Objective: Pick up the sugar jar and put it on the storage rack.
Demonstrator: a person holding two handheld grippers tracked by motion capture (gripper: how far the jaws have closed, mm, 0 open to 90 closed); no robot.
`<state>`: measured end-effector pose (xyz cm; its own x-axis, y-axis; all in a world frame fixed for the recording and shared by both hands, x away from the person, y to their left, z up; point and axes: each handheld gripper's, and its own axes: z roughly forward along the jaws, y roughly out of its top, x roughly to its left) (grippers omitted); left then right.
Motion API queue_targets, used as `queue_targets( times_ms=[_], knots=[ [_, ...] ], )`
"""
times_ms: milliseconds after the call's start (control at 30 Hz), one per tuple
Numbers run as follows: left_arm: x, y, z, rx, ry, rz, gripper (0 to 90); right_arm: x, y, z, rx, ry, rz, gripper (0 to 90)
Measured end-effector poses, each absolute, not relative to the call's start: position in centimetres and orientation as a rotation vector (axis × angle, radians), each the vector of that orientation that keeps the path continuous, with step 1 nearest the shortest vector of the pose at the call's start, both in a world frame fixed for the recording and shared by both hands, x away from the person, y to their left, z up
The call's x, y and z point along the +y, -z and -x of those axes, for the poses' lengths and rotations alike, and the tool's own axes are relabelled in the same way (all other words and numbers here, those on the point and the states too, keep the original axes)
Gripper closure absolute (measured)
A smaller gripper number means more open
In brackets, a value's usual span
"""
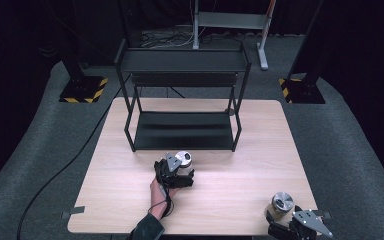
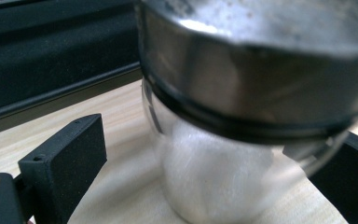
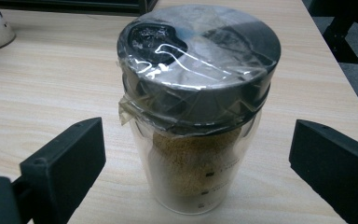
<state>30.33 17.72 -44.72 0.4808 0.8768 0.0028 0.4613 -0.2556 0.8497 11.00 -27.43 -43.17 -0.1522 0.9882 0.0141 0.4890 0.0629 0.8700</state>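
Two clear glass shaker jars with round metal lids stand upright on the pale wooden table (image 1: 130,200). The glass jar of white powder (image 2: 223,182) stands near the middle of the table, just in front of the black two-tier metal rack (image 1: 182,95), whose two shelves are bare. The left gripper (image 1: 180,172) reaches around this jar from the person's side; its jaws stand wide, the jar between them, the left jaw clear of the glass, while the right jaw sits close against the jar and contact there cannot be told. The glass jar of brown granules (image 3: 198,158), its lid wrapped in clear film, stands near the table's front right corner. The right gripper (image 3: 198,172) has that jar between its widely parted jaws, both apart from the glass.
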Motion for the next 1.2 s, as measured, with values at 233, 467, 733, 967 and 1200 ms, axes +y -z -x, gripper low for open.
queue_targets(
  times_ms=[233,467,733,967,1200],
  knots=[
    [17.93,44.76,-30.97,1.1,-0.594,-1.878,13.6,-27.47,43.17,-10.89,1.709,-1.015,-1.482,2.5],
    [18.26,45.05,-31.3,1.076,-0.57,-1.865,21.1,-27.48,43.17,-10.84,1.707,-1.013,-1.481,2.7],
    [18.25,45.16,-31.14,1.056,-0.569,-1.863,28.9,-27.43,43.17,-10.85,1.708,-1.013,-1.48,2.8],
    [18.29,45.11,-31.19,1.046,-0.573,-1.87,29.4,-27.46,43.2,-10.91,1.708,-1.01,-1.486,2.9],
    [18.33,45.06,-31.19,1.048,-0.568,-1.868,29.6,-27.4,43.17,-10.88,1.709,-1.01,-1.48,2.8]
  ],
)
